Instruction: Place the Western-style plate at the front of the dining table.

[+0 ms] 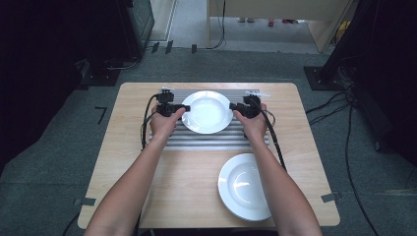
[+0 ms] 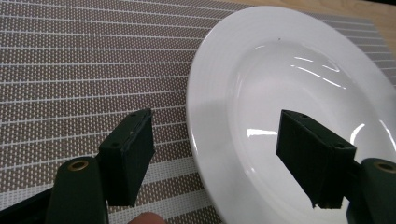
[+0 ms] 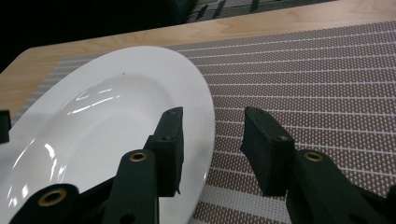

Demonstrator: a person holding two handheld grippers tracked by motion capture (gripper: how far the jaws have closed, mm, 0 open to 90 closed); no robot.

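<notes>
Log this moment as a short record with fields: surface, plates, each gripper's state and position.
surface: wooden table with a striped placemat at its far middle
plate on mat: white plate, between the two grippers
second plate: white plate on bare wood, near right
left gripper: open, fingers straddling the mat plate's rim
right gripper: open, fingers straddling the opposite rim
contact: neither visibly clamps the rim

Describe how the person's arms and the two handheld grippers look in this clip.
Both forearms are bare, no sleeves in view. The left gripper and right gripper are black, each trailing a black cable toward the person. Up close, the jaws are flat, blocky black pads with small screw holes, hinged on arms with brass-coloured rivets.
</notes>
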